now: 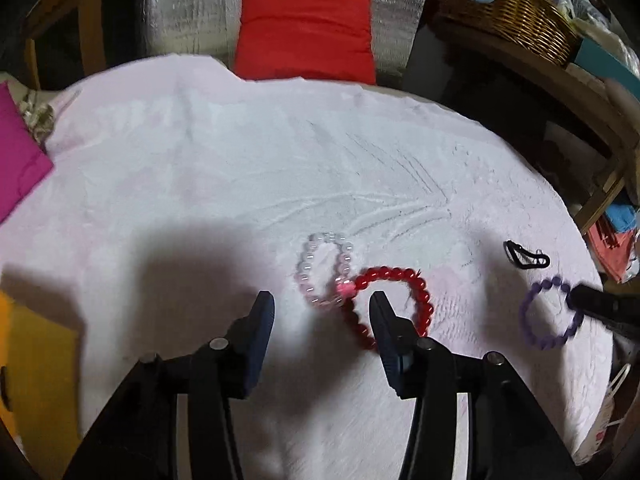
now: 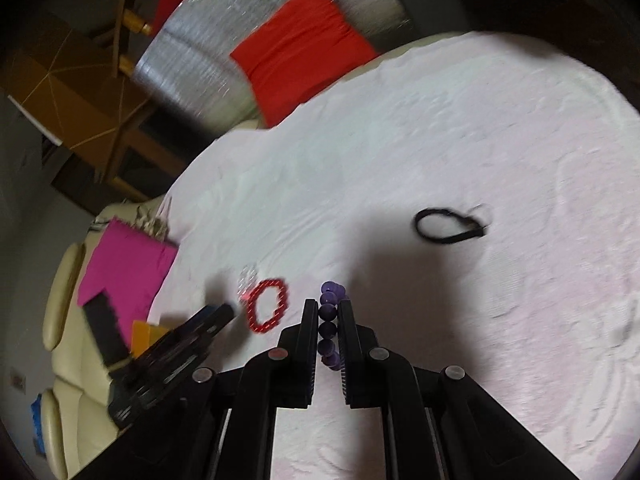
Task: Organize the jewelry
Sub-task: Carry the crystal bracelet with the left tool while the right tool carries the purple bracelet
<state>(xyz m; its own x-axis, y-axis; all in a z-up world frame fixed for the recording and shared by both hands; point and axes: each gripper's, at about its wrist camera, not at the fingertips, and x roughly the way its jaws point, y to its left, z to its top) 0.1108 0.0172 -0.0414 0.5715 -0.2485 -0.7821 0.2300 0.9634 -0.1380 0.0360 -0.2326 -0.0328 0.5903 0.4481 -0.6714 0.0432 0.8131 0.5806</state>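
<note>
1. Holding a purple bead bracelet (image 2: 330,322), the right gripper (image 2: 328,312) has its fingers drawn narrow around a run of beads, just above the pale cloth (image 2: 440,120).
2. Beside it, the left gripper (image 1: 322,306) stands wide and holds nothing, its fingertips either side of the spot where a red bead bracelet (image 1: 394,300) and a clear pink bracelet (image 1: 324,268) overlap.
3. A black band (image 1: 526,258) lies apart from the rest, off to the right.
4. Sorting looks barely under way to me: only the purple piece is in hand, the two overlapping bracelets want separating, the black band is untouched, and I see no tray or box for them.
5. Around the cloth-covered round surface sit a red cushion (image 1: 306,36) against silvery sheeting, a magenta cloth (image 1: 18,156) on the left edge, a wicker basket (image 1: 516,12) and wooden furniture.
</note>
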